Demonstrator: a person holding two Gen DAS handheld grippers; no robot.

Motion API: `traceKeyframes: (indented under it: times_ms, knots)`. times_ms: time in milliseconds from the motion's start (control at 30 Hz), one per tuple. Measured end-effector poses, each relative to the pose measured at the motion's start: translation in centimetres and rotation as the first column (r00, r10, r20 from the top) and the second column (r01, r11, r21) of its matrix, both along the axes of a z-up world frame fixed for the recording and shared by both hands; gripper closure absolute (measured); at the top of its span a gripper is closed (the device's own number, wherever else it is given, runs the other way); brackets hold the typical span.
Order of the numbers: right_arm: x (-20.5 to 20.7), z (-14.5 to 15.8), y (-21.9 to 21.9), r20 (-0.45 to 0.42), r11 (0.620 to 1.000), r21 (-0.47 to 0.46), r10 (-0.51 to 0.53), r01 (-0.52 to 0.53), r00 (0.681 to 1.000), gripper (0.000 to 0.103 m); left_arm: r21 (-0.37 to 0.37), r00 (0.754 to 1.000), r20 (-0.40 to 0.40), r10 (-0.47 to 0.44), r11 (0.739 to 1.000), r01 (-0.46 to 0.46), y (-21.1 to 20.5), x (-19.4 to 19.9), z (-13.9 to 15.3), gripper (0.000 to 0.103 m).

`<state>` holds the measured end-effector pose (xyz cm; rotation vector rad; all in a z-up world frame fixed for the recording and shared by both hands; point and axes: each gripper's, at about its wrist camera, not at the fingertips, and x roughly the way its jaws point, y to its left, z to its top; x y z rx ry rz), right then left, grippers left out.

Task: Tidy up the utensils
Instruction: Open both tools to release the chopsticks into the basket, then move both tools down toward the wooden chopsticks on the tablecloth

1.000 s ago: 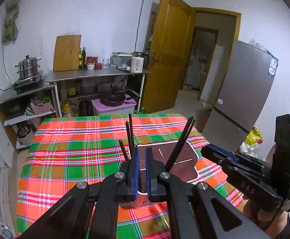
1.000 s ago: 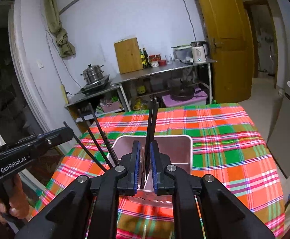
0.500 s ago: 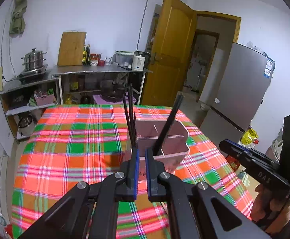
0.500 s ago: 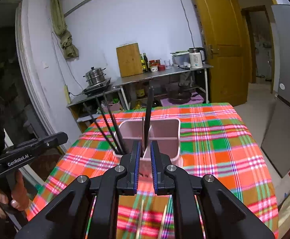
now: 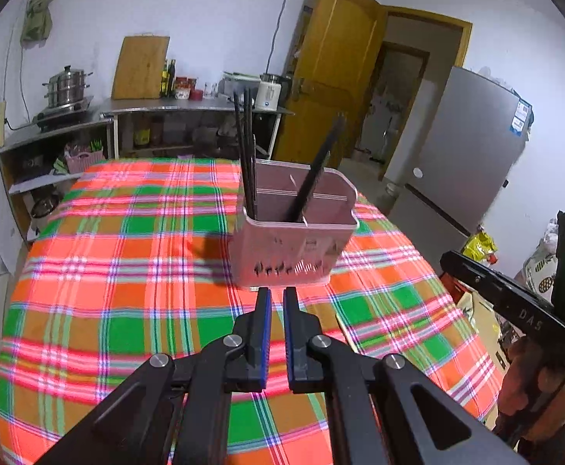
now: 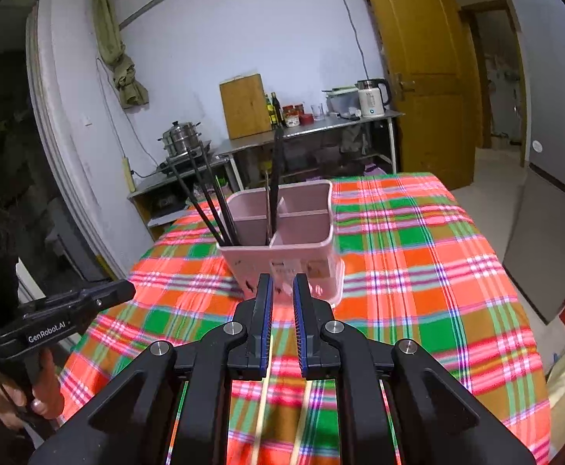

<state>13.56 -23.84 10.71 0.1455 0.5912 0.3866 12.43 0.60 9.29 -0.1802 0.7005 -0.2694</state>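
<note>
A pink divided utensil holder (image 5: 294,248) (image 6: 282,255) stands on the plaid-clothed table (image 5: 127,271). Black chopsticks (image 5: 245,155) (image 6: 205,197) stand in its compartments, and one more black stick (image 6: 276,178) leans by the divider. My left gripper (image 5: 276,294) is shut and empty, just short of the holder's near wall. My right gripper (image 6: 281,283) has its jaws nearly together with nothing between them, also just short of the holder. Two pale wooden chopsticks (image 6: 260,418) lie on the cloth under the right gripper. Each gripper shows at the edge of the other's view.
A steel counter with a steamer pot (image 5: 65,89), cutting board (image 5: 141,68) and kettle (image 6: 371,97) lines the far wall. A yellow door (image 5: 333,77) and grey fridge (image 5: 464,162) stand to the right. A hand (image 6: 30,395) holds the left gripper's handle.
Both grippers have drawn back from the holder and sunk a little; a second ago their fingertips reached over its near rim. Neither gripper's jaw gap has changed.
</note>
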Motion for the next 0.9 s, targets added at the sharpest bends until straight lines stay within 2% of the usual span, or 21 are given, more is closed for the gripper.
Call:
traceKeyframes:
  times_ms: [533, 700, 900]
  knots:
    - [0.8, -5.3, -0.7, -0.135, 1.000, -0.026, -0.003, 0.000, 0.991, 0.092, -0.018, 0.988, -0.148, -0.033, 0.999, 0.031, -2.8, 1.6, -5.9, 0.098]
    - [1.1, -7.0, -1.0, -0.174, 1.000, -0.025, -0.005, 0.001, 0.985, 0.091, -0.046, 0.975, -0.215, -0.047, 0.998, 0.038, -3.7, 3.3, -8.2, 0.089]
    - [1.5, -8.0, -1.4, -0.200, 1.000, -0.025, -0.011, 0.006, 0.980, 0.090, -0.067, 0.957, -0.285, -0.053, 0.997, 0.035, -5.4, 5.6, -10.7, 0.089]
